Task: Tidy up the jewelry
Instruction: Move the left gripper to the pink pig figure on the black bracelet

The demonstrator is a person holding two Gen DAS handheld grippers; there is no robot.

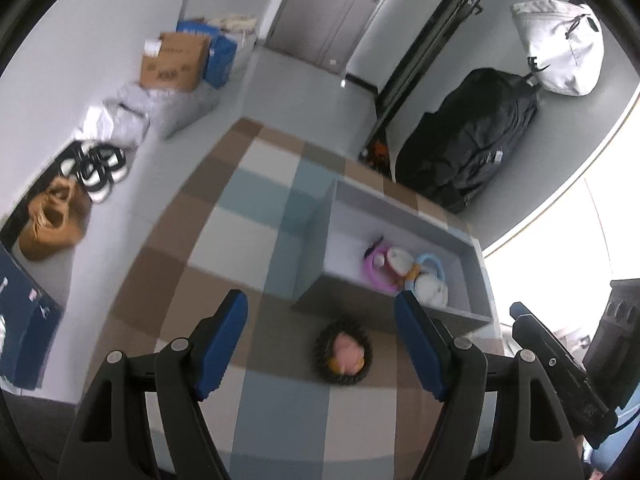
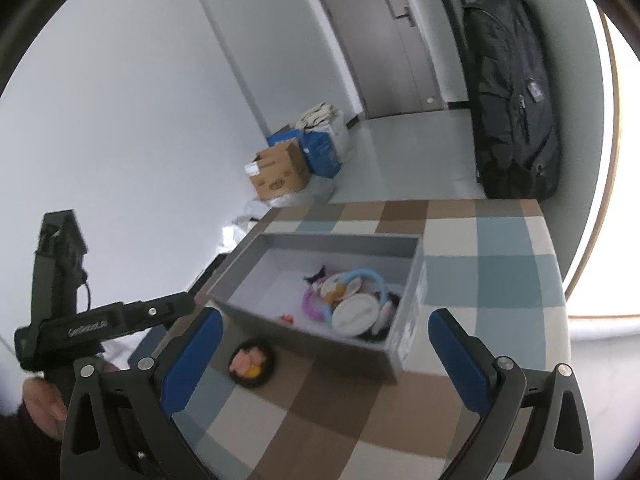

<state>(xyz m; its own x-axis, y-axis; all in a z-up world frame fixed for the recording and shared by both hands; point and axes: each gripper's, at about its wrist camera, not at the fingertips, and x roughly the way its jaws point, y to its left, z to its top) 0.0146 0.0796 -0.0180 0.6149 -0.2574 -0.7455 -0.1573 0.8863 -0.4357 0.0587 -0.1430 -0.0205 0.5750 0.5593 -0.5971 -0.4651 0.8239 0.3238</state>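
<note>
Both grippers were held above a checked tablecloth [image 1: 256,400], and neither carried anything. The left gripper [image 1: 320,350] had its jaws spread wide, framing a round dark hair tie with a pink charm [image 1: 343,354] that lay on the cloth just outside the near wall of a grey open box [image 1: 404,208]. This alignment suggested the piece was the intended next pick, since it was the only accessory visible outside the box. The right gripper [image 2: 326,354] also had its jaws spread, with nothing between them; it pointed toward the box from the other side, and the same hair tie appeared low and left of its fingers.

The box already contained several accessories grouped at one end: a pink ring [image 1: 380,274], a light blue ring [image 2: 370,280] and a round white piece [image 2: 358,314], overlapping one another. The other end of the box floor was bare, so space remained for the loose piece. Motion blur limited finer identification of the items
</note>
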